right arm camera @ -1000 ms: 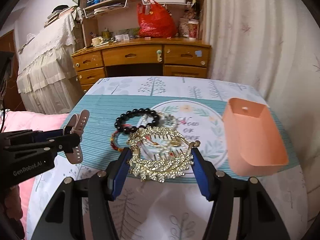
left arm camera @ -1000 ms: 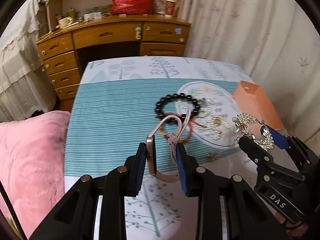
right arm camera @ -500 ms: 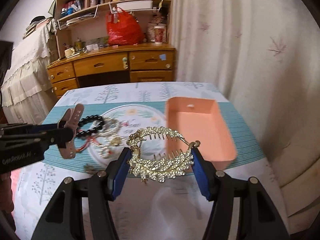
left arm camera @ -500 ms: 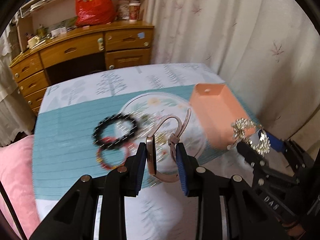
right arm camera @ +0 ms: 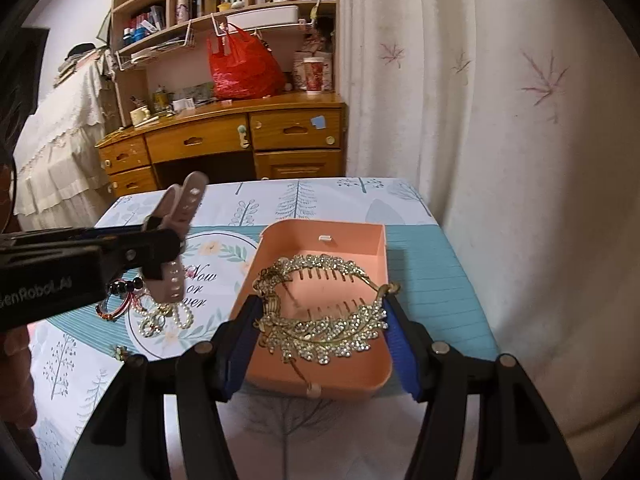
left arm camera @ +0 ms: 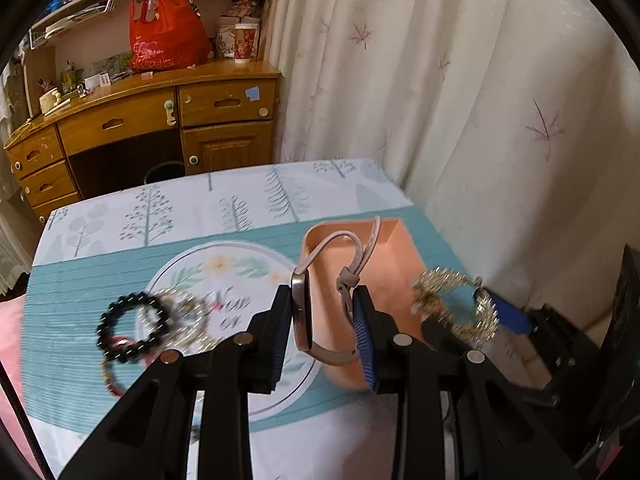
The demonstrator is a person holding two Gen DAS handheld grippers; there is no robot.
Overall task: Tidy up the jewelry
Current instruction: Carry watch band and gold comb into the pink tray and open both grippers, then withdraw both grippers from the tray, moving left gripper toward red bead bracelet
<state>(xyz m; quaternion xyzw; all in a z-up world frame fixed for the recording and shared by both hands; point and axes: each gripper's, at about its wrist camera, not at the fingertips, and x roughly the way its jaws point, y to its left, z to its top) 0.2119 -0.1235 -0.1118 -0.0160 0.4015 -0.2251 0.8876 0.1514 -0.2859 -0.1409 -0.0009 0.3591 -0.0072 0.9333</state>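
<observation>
My left gripper is shut on a pink-strapped watch and holds it above the near left edge of the orange box. In the right wrist view the left gripper with the watch is left of the box. My right gripper is shut on a gold rhinestone hair comb, held over the box's near half. The comb also shows in the left wrist view at the box's right.
A black bead bracelet, a red cord bracelet and pearl and gold pieces lie on the round mat left of the box. A curtain hangs right of the table; a wooden desk stands behind.
Both grippers have swung right from over the bracelets to the orange box, each still holding its piece. The comb now hangs over the box.
</observation>
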